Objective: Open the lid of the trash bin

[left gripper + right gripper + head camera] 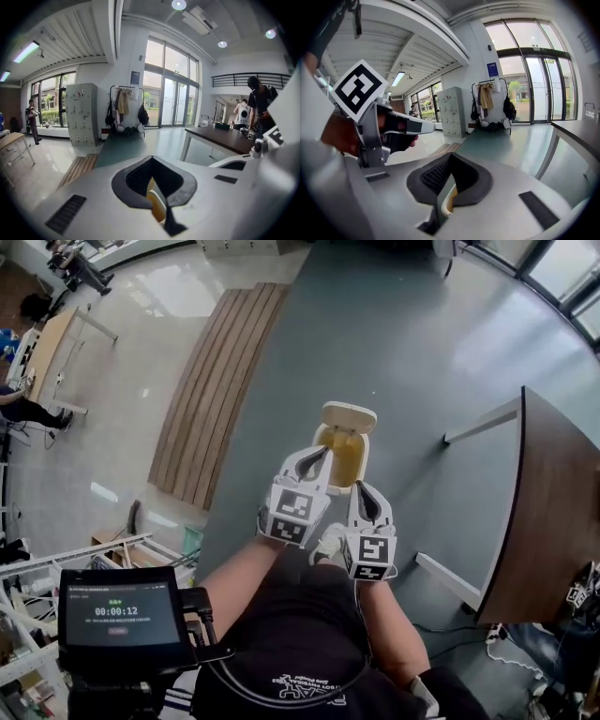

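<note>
The cream trash bin [344, 454] stands on the grey floor in front of me with its lid [349, 415] tipped up and back, and the yellowish inside shows. My left gripper [317, 455] hangs over the bin's near left rim, jaws shut with nothing in them. My right gripper [361, 487] is just short of the bin's near edge, also shut and empty. Through the gap under the left gripper's [152, 159] jaws a bit of the bin [157, 206] shows. The right gripper [451, 157] likewise frames the bin's rim [449, 200].
A dark brown table [553, 512] with white legs stands at the right. A strip of wooden slats [220, 390] runs along the floor at the left. A small timer screen [117, 613] sits at lower left. The left gripper's marker cube [358, 91] fills the right gripper view's left.
</note>
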`<state>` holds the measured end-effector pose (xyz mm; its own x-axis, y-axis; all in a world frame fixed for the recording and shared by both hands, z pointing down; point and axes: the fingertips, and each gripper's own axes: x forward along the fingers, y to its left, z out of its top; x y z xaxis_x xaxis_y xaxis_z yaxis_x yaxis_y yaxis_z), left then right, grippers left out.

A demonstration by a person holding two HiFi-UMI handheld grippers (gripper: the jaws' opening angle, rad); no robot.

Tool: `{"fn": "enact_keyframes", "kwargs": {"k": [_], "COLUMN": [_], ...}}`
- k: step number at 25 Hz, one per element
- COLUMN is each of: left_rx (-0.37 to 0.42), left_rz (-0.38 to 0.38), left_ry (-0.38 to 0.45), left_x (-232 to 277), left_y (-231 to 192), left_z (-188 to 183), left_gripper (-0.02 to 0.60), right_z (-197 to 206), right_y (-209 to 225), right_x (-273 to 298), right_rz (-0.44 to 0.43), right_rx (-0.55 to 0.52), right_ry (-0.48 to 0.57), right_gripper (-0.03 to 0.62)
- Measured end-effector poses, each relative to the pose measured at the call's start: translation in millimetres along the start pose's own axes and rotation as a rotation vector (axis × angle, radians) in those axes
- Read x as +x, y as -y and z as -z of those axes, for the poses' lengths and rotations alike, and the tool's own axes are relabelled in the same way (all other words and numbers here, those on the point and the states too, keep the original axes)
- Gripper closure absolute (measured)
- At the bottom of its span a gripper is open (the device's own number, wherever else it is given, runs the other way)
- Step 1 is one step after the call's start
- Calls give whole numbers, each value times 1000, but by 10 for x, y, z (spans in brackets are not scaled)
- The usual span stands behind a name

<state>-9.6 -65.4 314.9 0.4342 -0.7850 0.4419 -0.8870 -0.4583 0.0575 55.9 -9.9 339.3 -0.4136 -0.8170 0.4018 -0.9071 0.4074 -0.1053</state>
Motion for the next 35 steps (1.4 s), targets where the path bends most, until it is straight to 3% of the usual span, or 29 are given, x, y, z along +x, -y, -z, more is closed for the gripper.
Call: {"fn": "enact_keyframes", "kwargs": {"k": [3, 10, 14, 16, 21, 27, 35], "left_rx": [-17, 12, 60, 60, 59, 49, 34], "left_rz": [5, 0, 15, 27, 10, -5, -9], "left_ry": [47, 72, 95, 106, 100, 108, 124], "left_x": [-377, -356, -1327, -1534, -1467, -2208, -2574], "left_y": [87, 201, -8, -50, -83, -207, 138], "left_z": [-166, -135, -28, -38, -39, 307, 334], "left_gripper": [581, 581, 581, 581, 581, 581, 581], "right_z": [-224, -422, -571, -625, -596, -338, -364], "right_y": [-253, -206, -875, -966, -892, -1581, -1428], "right_x": [-231, -167, -621, -740, -764, -1285, -1775], "right_rz": [-29, -30, 41, 66, 77, 88, 136], "right_rx": [-60, -111, -113, -109, -75, -82, -114], "right_ry": [30, 74, 100, 108, 123, 145, 161], "right_gripper": [589, 589, 589, 589, 589, 590, 590]}}
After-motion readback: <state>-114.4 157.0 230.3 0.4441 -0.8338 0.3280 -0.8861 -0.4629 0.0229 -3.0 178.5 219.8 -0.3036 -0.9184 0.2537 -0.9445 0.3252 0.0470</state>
